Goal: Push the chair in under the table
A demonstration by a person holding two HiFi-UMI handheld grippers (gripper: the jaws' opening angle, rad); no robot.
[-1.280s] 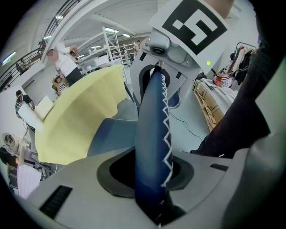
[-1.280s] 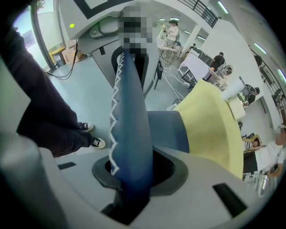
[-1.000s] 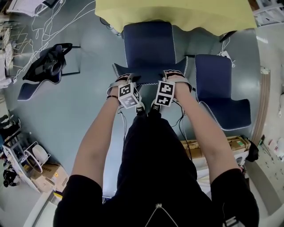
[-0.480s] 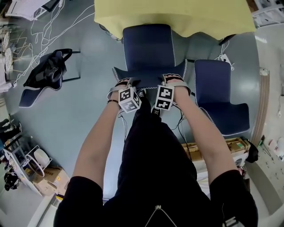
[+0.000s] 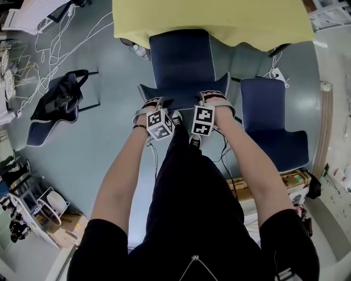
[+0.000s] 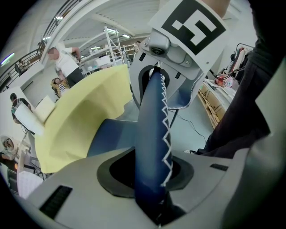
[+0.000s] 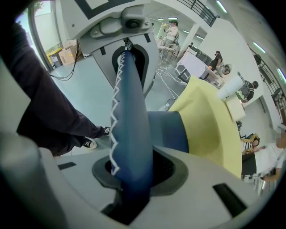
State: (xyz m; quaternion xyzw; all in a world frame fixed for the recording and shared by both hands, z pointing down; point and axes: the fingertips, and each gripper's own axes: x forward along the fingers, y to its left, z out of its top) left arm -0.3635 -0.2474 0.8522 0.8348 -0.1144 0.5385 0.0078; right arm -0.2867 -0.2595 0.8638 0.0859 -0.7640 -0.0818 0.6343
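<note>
Head view — left gripper (image 5: 155, 103), right gripper (image 5: 215, 99) clamp one chair (image 5: 184, 55) of three.

No legible text, labels, brands or numbers in view

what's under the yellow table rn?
Just the front edge of the blue chair seat, which meets the yellow table edge. Most of the seat is out in the open. Anything deeper under is covered by the tabletop.

Head view steeply down; gripper views close along chair backrest (image 5: 184, 97), shared by all 3.
</note>
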